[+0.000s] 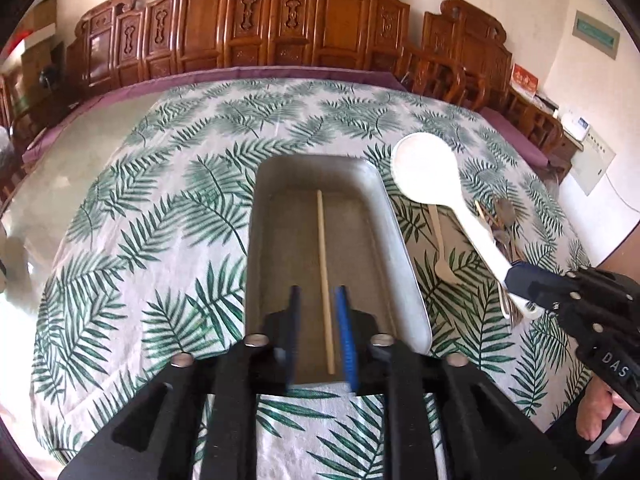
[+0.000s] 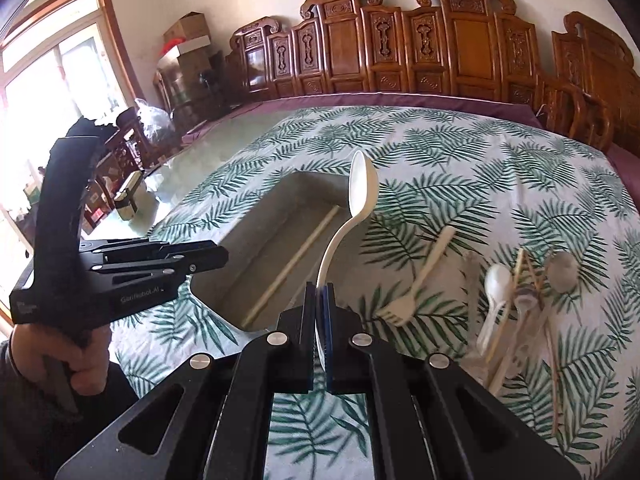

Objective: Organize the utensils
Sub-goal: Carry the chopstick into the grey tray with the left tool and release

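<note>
- Because it pinches the white rice spoon by the handle end, the right gripper can carry it toward the metal tray.
- Left gripper, fingers a little apart and holding nothing, hovers over the tray, where one chopstick lies.

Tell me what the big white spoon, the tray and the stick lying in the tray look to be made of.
Big white spoon: likely plastic; smooth, opaque, faintly glossy, uniformly white.
Tray: apparently metal, perhaps aluminium or steel; dull grey, brushed-looking, with a thin rolled rim catching light.
Stick: probably wood or bamboo, seemingly a chopstick; pale tan, matte, thin and straight.
The right gripper pinches the spoon's handle.
</note>
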`<state>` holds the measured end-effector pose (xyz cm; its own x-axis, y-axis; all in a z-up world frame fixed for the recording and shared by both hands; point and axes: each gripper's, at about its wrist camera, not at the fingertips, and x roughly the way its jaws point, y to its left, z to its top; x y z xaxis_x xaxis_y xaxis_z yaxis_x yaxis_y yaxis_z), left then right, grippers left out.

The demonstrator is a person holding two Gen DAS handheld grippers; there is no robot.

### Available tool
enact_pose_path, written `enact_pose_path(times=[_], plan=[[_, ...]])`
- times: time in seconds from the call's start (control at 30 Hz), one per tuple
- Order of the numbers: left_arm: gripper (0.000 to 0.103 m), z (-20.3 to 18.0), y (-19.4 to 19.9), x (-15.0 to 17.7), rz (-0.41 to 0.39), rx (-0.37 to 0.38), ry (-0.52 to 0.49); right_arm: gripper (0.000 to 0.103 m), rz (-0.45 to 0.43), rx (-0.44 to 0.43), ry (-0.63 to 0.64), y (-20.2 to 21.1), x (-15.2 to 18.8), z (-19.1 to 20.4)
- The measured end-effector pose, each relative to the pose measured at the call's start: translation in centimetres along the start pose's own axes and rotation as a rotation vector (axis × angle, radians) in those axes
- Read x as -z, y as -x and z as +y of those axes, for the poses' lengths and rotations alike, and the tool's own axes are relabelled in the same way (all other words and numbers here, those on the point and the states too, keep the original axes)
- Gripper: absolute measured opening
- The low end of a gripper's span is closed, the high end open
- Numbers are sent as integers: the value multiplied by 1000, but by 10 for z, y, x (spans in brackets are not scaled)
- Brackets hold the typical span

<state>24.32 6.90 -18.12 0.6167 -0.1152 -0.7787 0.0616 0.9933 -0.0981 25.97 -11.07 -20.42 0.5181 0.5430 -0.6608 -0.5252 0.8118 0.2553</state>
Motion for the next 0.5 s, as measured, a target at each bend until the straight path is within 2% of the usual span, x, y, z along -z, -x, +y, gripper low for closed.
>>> enact_pose_path(times=[0.13, 0.2, 0.3, 0.5], plan=[[27, 8, 6, -2, -27, -4, 12, 4, 5, -27, 5, -14, -9, 11], [36, 13, 8, -3, -38, -13, 20, 4, 12, -36, 11, -22, -12, 16], [42, 22, 12, -5, -55, -28, 33, 4, 27, -44, 20, -36, -15, 23], [43, 39, 13, -8, -62, -49, 70, 4, 68, -51, 25, -62, -18, 30]])
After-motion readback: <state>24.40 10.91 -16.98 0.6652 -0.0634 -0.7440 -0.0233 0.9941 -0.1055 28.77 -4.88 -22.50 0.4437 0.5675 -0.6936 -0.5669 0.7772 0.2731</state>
